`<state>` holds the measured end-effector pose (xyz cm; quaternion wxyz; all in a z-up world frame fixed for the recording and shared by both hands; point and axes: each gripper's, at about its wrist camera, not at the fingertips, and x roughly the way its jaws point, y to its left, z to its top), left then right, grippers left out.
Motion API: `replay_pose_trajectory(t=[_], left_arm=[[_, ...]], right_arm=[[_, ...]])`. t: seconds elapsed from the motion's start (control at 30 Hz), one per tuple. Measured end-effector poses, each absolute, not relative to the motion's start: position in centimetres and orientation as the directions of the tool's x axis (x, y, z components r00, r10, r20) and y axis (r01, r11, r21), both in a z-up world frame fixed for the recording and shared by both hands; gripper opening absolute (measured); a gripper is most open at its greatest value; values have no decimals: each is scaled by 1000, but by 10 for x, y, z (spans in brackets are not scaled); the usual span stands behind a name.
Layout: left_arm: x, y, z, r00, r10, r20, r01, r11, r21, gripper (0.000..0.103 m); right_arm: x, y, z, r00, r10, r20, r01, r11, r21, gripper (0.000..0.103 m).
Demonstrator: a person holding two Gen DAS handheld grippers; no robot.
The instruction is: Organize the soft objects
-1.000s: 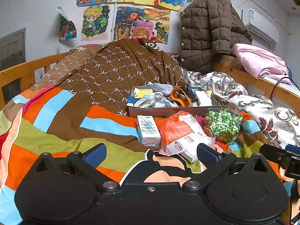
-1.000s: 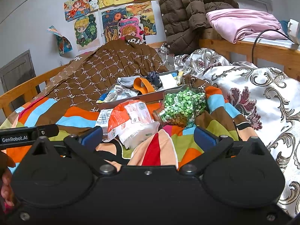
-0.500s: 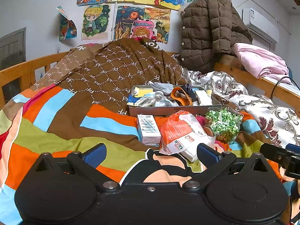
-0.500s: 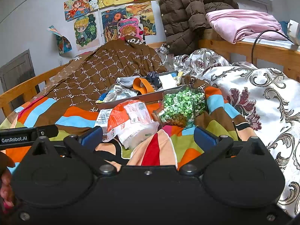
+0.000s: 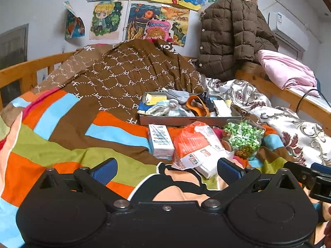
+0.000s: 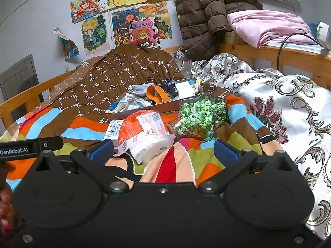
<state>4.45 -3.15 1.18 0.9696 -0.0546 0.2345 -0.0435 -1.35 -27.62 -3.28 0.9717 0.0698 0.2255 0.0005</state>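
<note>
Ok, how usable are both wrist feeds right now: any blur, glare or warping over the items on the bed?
Left wrist view: even daylight, no glare, orange-and-white plastic packet sharp; strong fisheye bends the wooden bed rail. Right wrist view: equally sharp on the clear bag of green pieces, slight sheen on the white floral satin quilt, edges curved. Both open grippers' black bodies block the lower part of each view.

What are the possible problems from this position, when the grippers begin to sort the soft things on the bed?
The clear bag of green pieces leans on the rumpled striped blanket; a nudge may roll it. The shallow tray is already heaped with socks, so additions may spill. Both open grippers, left gripper and right gripper, sit close together and might collide.
</note>
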Motion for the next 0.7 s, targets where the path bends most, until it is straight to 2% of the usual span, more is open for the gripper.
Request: replay_pose_trajectory(t=[0.7], left_arm=[[45,-31,12,861,-105,-498,40,990,-139,102]], right_arm=[[-13,-281,-33,898,34,-438,24,992,125,102]])
